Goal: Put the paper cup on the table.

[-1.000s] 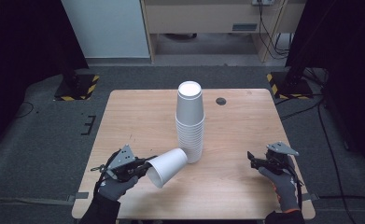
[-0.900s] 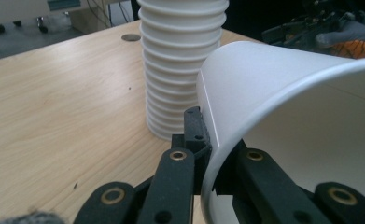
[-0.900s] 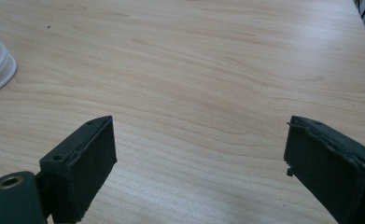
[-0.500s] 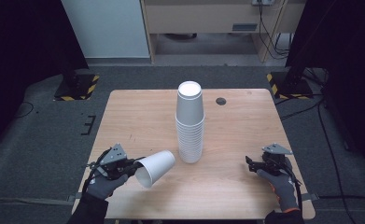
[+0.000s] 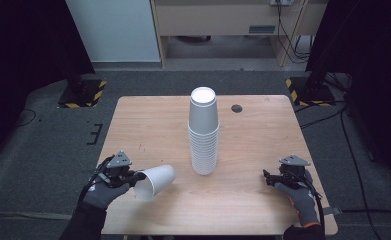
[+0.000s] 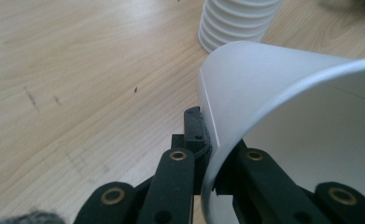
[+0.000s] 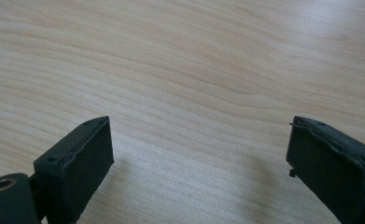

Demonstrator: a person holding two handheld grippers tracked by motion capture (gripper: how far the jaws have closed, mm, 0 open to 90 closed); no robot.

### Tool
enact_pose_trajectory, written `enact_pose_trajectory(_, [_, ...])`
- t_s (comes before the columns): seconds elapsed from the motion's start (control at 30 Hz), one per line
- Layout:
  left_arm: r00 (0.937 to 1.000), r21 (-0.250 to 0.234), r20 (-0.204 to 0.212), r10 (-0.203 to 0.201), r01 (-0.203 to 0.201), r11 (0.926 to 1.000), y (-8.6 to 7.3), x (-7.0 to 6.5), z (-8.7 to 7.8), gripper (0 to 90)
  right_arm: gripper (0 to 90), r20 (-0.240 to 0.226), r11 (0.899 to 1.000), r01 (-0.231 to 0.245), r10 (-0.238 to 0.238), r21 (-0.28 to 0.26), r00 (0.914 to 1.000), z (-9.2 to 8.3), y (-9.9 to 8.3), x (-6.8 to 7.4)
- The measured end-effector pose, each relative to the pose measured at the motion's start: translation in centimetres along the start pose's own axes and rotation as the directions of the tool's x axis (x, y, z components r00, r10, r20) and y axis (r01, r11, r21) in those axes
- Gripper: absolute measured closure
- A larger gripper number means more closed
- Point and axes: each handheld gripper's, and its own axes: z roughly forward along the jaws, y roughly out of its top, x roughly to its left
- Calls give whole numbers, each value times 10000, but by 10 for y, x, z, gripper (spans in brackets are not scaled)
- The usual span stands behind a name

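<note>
White paper cup [image 5: 155,181] lies tipped on its side in the left tongs [image 5: 133,176], its open mouth turned toward the person and its closed base pointing at the stack of cups [image 5: 203,132] just beyond. Those tongs are pinching the cup's thin rim, one jaw inside and one outside, seen close in the left gripper view [image 6: 208,154]. The stack stands upright, mouths down, between both tongs. The right tongs [image 5: 269,177] hang spread and empty over bare worktop [image 5: 253,210].
</note>
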Motion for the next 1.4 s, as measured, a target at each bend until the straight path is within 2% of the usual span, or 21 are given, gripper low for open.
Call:
enact_pose_trajectory(0.03, [9999, 236, -93, -111, 113, 9997, -1, 3, -1, 871, 76, 10, 10000, -20, 20, 42, 10000, 1, -1, -1])
enact_pose_trajectory(0.23, [9982, 807, -455, -385, 421, 9958, -2, 10, -2, 871, 74, 73, 9999, 14, -15, 157, 10000, 4, -3, 0])
enact_pose_trajectory(0.43, [9943, 1471, -708, -796, 894, 9851, -1, 16, -3, 871, 68, 77, 9998, 77, -78, 187, 9999, 4, -3, 0])
enact_pose_trajectory(0.47, [9943, 1471, -708, -796, 894, 9851, -1, 16, -3, 871, 68, 77, 9998, 77, -78, 187, 9999, 4, -3, 0])
enact_pose_trajectory(0.5, [9924, 1734, -795, -935, 1062, 9791, 0, 18, -4, 871, 66, 86, 9998, 50, -52, 194, 9999, 4, -3, 1])
enact_pose_trajectory(0.57, [9911, 1789, -879, -1001, 1146, 9772, 1, 19, -3, 871, 65, 90, 9998, 74, -76, 194, 9999, 5, -3, 1])
enact_pose_trajectory(0.6, [9896, 1975, -945, -1083, 1253, 9723, 2, 21, -3, 871, 64, 65, 9997, 55, -57, 223, 10000, 4, -3, 1])
enact_pose_trajectory(0.67, [9872, 2141, -1099, -1155, 1370, 9671, 4, 23, -3, 871, 64, 43, 9997, 63, -64, 232, 10000, 5, -3, 0])
enact_pose_trajectory(0.8, [9829, 2305, -1296, -1306, 1580, 9602, 10, 27, -1, 871, 63, -7, 9997, 13, -13, 259, 10000, 5, -3, 0])
enact_pose_trajectory(0.93, [9766, 2540, -1520, -1519, 1872, 9489, 16, 32, 3, 871, 63, -37, 9996, -17, 18, 289, 10000, 5, -3, -1])
enact_pose_trajectory(0.97, [9766, 2540, -1520, -1519, 1872, 9489, 16, 32, 3, 871, 63, -39, 9996, -16, 17, 292, 10000, 5, -3, -1])
enact_pose_trajectory(1.07, [9709, 2740, -1550, -1825, 2198, 9363, 19, 35, 9, 871, 63, -36, 9996, -18, 19, 290, 10000, 5, -3, -1])
enact_pose_trajectory(1.13, [9712, 2829, -1522, -1833, 2205, 9335, 20, 36, 10, 871, 63, -26, 9995, -47, 48, 297, 10000, 5, -3, -1])
enact_pose_trajectory(1.17, [9677, 2912, -1571, -1971, 2361, 9271, 21, 37, 12, 871, 63, -22, 9996, -39, 40, 295, 10000, 5, -3, -1])
enact_pose_trajectory(1.2, [9677, 2912, -1571, -1971, 2361, 9271, 21, 37, 12, 870, 63, -24, 9996, -39, 40, 294, 10000, 5, -3, -1])
enact_pose_trajectory(1.23, [9659, 3002, -1592, -2043, 2445, 9220, 22, 39, 14, 870, 63, -24, 9996, -39, 40, 292, 10000, 5, -3, -1])
enact_pose_trajectory(1.27, [9659, 3002, -1592, -2043, 2445, 9220, 22, 39, 14, 870, 63, -38, 9995, -32, 34, 299, 10000, 5, -3, -1])
enact_pose_trajectory(1.3, [9637, 3045, -1647, -2102, 2524, 9185, 23, 40, 14, 870, 63, -38, 9995, -32, 34, 299, 10000, 5, -3, -1])
enact_pose_trajectory(1.33, [9589, 3079, -1711, -2263, 2703, 9122, 24, 42, 16, 870, 63, -24, 9996, -40, 40, 297, 10000, 5, -3, -1])
enact_pose_trajectory(1.37, [9589, 3079, -1711, -2263, 2703, 9122, 24, 42, 16, 870, 63, -24, 9996, -40, 40, 297, 10000, 5, -3, -1])
enact_pose_trajectory(1.4, [9562, 3156, -1774, -2329, 2794, 9068, 25, 44, 17, 869, 63, -43, 9996, -33, 34, 294, 10000, 5, -3, -1])
